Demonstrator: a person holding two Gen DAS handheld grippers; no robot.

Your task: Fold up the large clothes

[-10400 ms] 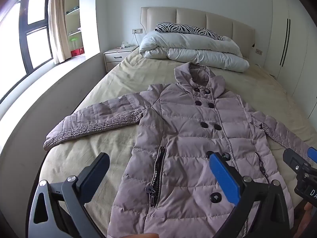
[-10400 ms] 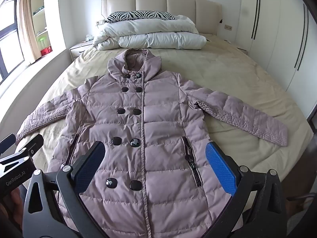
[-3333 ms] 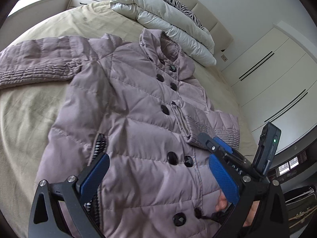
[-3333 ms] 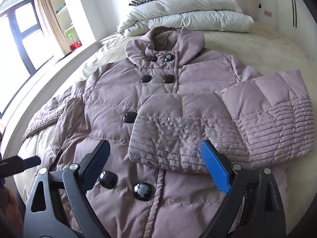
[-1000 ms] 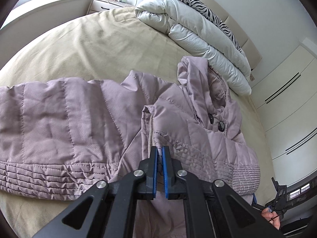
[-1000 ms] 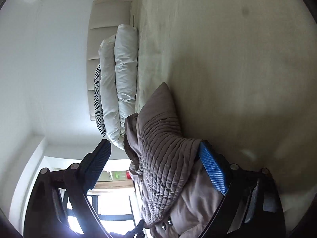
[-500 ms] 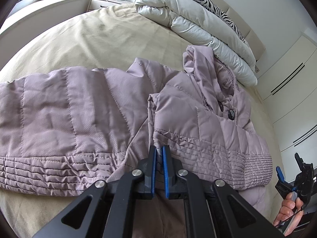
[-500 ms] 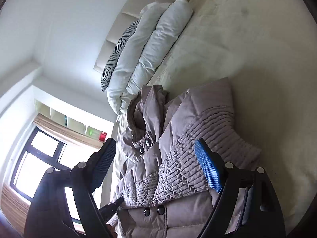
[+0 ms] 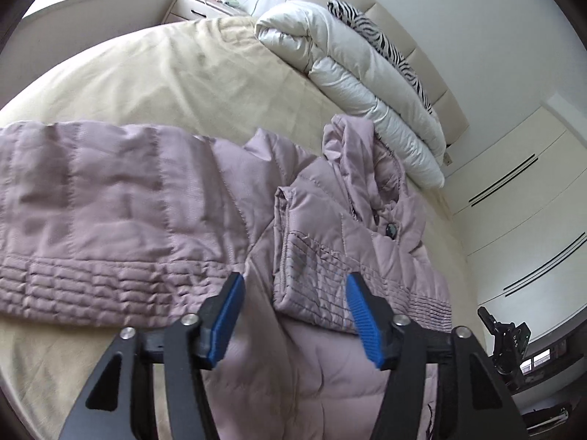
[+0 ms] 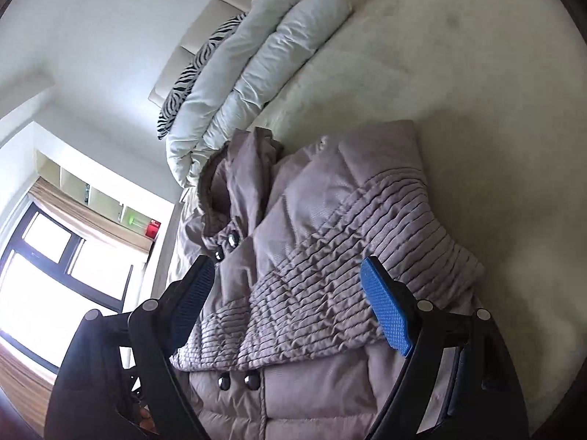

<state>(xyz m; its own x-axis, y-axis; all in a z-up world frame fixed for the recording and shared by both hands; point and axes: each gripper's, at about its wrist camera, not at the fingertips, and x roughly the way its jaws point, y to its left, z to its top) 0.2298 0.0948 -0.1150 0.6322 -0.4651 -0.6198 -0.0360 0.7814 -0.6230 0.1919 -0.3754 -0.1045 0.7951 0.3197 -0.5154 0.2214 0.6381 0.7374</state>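
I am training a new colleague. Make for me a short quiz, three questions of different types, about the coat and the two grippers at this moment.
1. True or false: the left gripper is clamped on the coat.
2. Which sleeve lies folded across the coat's front? A) folded sleeve B) spread sleeve
3. Fill in: the right gripper is ___ (open/shut).

Key: 1 false, its jaws stand apart; 2 A; 3 open.
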